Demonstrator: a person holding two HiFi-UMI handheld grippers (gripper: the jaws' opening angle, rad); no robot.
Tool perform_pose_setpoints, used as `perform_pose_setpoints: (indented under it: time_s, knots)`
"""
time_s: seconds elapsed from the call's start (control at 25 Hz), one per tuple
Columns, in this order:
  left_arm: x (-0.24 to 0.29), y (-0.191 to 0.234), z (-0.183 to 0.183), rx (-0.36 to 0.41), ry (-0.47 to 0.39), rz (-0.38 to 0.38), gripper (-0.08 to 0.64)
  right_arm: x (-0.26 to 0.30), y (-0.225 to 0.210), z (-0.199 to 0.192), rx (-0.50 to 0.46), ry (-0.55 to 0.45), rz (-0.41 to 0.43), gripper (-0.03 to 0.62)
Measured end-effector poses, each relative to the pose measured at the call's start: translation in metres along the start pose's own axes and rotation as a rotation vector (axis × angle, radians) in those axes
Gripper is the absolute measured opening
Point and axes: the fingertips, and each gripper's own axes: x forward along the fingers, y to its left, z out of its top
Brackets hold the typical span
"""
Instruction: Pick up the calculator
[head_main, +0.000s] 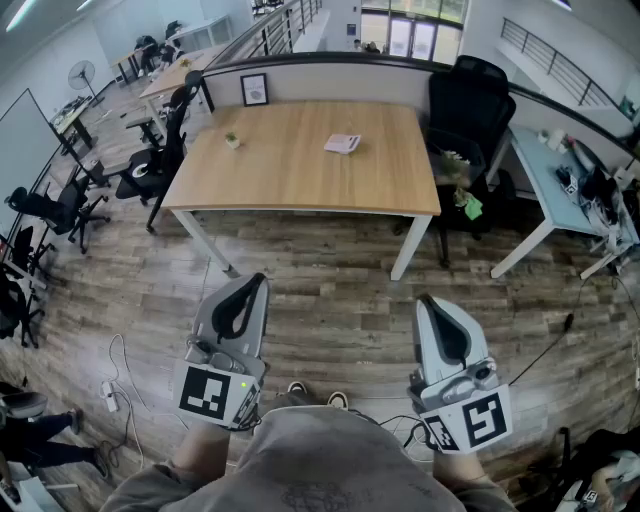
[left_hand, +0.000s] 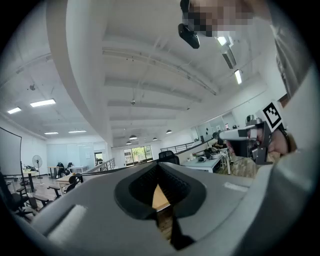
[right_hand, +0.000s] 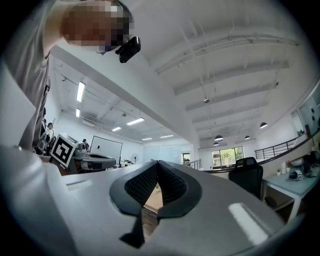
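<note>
The calculator (head_main: 343, 143), a small pale flat thing, lies on the far right part of the wooden table (head_main: 300, 170), well ahead of both grippers. My left gripper (head_main: 262, 277) is held low over the floor, level, with its jaws shut and nothing between them. My right gripper (head_main: 424, 298) hangs beside it, also shut and empty. In the left gripper view the jaws (left_hand: 159, 165) meet at the tip, with a sliver of table top showing through. The right gripper view shows its jaws (right_hand: 158, 162) closed the same way. Neither gripper view shows the calculator.
A small potted plant (head_main: 232, 141) and a framed picture (head_main: 254, 89) stand on the table's left and back. Black chairs stand at the right (head_main: 468, 105) and left (head_main: 160, 150). A white desk (head_main: 560, 185) is at the far right. A power strip (head_main: 108, 395) and cables lie on the wooden floor.
</note>
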Motion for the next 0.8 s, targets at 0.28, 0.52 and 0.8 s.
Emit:
perform_pose_setpoints:
  time_s: [0.28,0.52,0.8]
  knots:
    - [0.001,-0.004,-0.003,-0.011,0.021,-0.014,0.000,0.001,0.000,-0.006,0.003,0.020,-0.002,0.009]
    - [0.008,-0.003,-0.002,-0.010,0.005,-0.020,0.000,0.002,-0.006,-0.010,0.010,0.019,-0.020,0.009]
    - [0.020,0.006,-0.010,-0.025,0.014,-0.028,0.000,0.016,-0.024,-0.021,0.051,0.034,-0.075,0.180]
